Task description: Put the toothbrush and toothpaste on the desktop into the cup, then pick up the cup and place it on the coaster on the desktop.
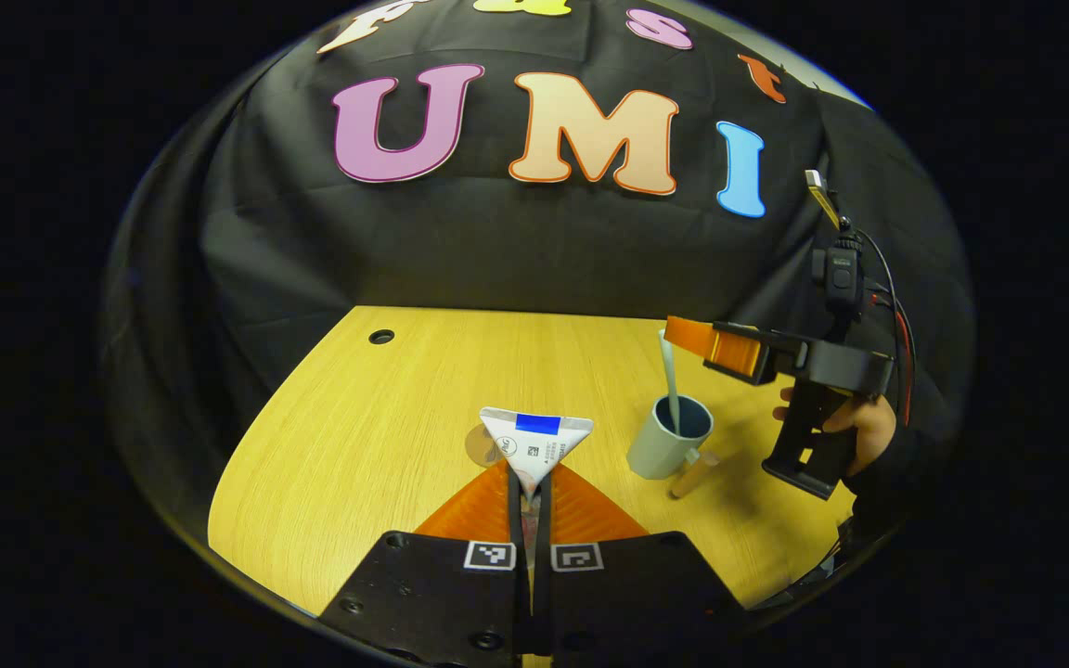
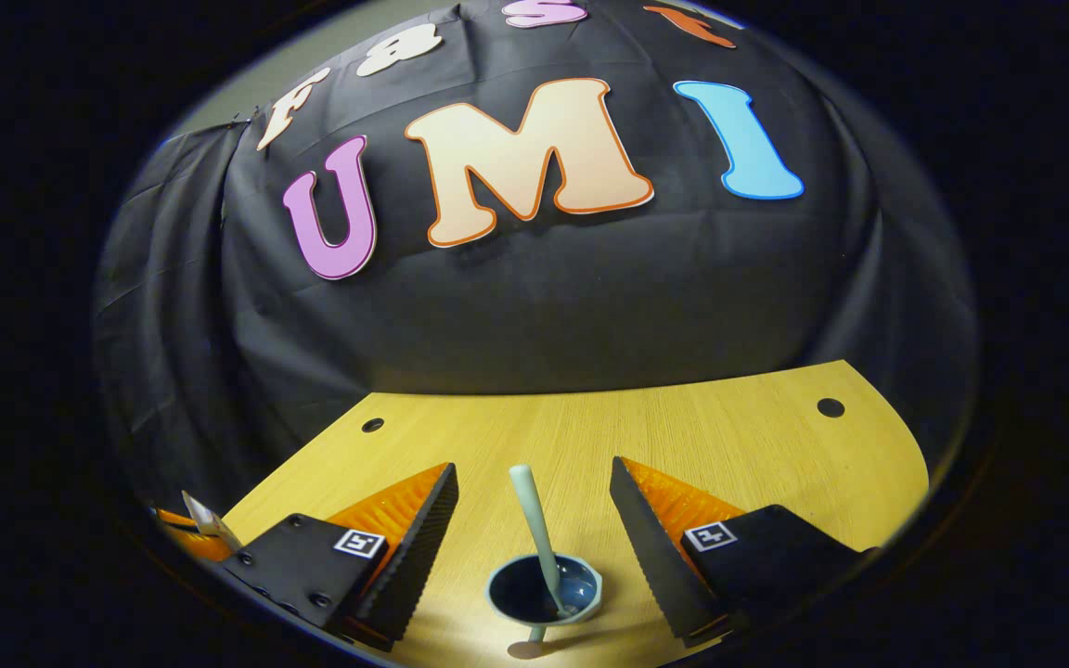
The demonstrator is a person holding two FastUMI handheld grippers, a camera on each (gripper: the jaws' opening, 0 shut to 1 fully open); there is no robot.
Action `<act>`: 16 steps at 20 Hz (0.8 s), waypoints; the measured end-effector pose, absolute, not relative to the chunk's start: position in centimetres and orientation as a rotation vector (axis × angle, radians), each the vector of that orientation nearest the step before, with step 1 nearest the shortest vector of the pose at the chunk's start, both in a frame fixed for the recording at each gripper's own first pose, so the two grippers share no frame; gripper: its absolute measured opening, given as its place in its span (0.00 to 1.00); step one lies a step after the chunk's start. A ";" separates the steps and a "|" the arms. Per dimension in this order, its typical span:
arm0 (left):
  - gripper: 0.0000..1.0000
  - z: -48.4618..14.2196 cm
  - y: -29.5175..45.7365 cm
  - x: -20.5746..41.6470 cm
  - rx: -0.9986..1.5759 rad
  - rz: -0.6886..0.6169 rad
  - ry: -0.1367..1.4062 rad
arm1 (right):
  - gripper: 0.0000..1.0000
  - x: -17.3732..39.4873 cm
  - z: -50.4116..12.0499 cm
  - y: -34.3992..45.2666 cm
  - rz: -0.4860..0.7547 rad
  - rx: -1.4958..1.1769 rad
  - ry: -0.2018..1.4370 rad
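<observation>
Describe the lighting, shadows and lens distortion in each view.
Left gripper view: the desktop is evenly lit, the cup casts a soft shadow rightward, and fisheye bends the desk's edge. Right gripper view: the desk bows upward, light pools brightly near the cup, and the toothbrush stays sharp.

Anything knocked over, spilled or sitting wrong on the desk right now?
Nothing stands out. The cup is upright with the toothbrush in it, and the left gripper holds the toothpaste above the desk.

Grey cup (image 1: 663, 447); pale-green toothbrush (image 2: 534, 529)
</observation>
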State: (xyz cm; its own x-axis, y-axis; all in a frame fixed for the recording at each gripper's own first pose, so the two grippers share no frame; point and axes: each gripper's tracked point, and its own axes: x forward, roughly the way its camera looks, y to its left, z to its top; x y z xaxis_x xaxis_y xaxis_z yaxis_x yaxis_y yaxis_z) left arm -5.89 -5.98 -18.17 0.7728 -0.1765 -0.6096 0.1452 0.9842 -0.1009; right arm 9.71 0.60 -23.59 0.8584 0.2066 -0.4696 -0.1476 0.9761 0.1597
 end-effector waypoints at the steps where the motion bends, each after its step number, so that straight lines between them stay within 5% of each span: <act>1: 0.00 -18.1 -6.3 -5.6 -0.048 -0.186 0.658 | 0.99 9.0 -23.7 0.0 0.180 0.115 0.508; 16: 0.00 -16.6 -15.3 1.2 -0.085 -0.361 0.576 | 0.99 -0.1 -25.3 -9.2 0.039 0.140 0.621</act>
